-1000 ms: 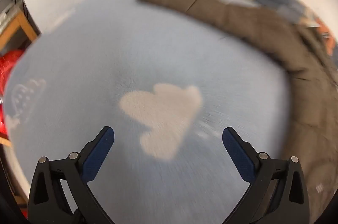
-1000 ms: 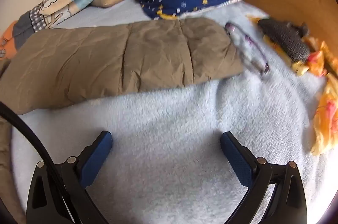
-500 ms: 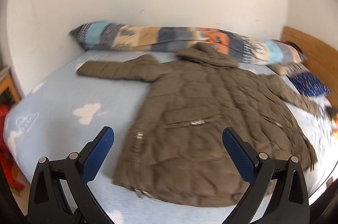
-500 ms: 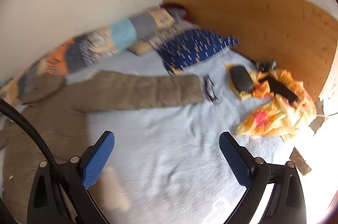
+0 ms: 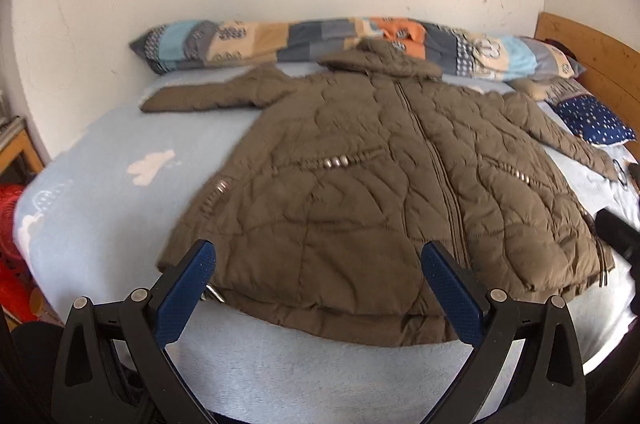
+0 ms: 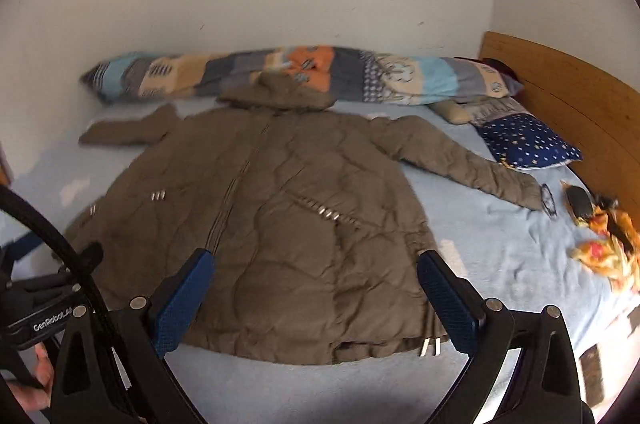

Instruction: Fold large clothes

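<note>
The brown quilted jacket (image 5: 380, 191) lies spread flat, front up, across the centre of the frame on the light-blue bed (image 5: 100, 191), while the left gripper (image 5: 320, 288) and right gripper (image 6: 316, 296) stand wide open, holding nothing.

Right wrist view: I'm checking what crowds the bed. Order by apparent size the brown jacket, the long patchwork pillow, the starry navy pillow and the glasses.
1. brown jacket
2. long patchwork pillow
3. starry navy pillow
4. glasses
</note>
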Action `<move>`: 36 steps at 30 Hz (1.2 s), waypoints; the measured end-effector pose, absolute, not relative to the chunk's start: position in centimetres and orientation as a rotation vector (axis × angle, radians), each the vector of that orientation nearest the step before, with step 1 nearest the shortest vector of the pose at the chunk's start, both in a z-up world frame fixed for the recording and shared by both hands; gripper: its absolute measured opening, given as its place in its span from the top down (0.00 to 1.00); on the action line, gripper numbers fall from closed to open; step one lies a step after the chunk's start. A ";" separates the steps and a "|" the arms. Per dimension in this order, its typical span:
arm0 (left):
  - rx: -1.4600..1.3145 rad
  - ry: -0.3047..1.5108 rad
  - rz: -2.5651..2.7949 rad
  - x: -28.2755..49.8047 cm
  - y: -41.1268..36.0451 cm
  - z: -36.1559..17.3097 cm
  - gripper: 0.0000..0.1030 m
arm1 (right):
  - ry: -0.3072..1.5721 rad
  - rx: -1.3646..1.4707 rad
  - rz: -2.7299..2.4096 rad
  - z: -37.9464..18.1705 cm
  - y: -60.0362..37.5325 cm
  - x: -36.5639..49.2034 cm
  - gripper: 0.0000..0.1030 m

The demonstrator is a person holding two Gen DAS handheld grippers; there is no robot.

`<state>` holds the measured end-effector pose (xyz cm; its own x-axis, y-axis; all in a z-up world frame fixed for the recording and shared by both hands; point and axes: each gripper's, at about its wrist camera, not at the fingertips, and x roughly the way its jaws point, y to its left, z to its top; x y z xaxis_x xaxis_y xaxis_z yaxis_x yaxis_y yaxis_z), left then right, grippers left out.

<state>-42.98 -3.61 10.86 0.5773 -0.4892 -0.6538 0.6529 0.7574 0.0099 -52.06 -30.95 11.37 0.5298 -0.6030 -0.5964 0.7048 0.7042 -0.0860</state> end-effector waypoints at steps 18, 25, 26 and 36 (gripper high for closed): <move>0.304 0.741 -0.649 -41.0 -4.3 8.1 0.00 | 0.776 0.171 -0.731 7.2 -32.4 -47.9 0.00; 0.316 0.749 -0.641 -40.9 -4.4 7.7 0.00 | 0.781 0.171 -0.729 7.1 -32.4 -48.0 0.00; 0.316 0.749 -0.638 -40.9 -4.4 7.7 0.00 | 0.782 0.173 -0.728 7.0 -32.5 -48.0 0.00; 0.313 0.746 -0.636 -41.0 -4.3 7.7 0.00 | 0.780 0.178 -0.734 7.2 -32.5 -48.3 0.00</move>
<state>-41.01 -4.27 7.69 0.5600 -0.4228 -0.7124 0.6366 0.7700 0.0434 -48.35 -32.54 7.17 0.4805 -0.5354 -0.6946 0.6611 0.7416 -0.1143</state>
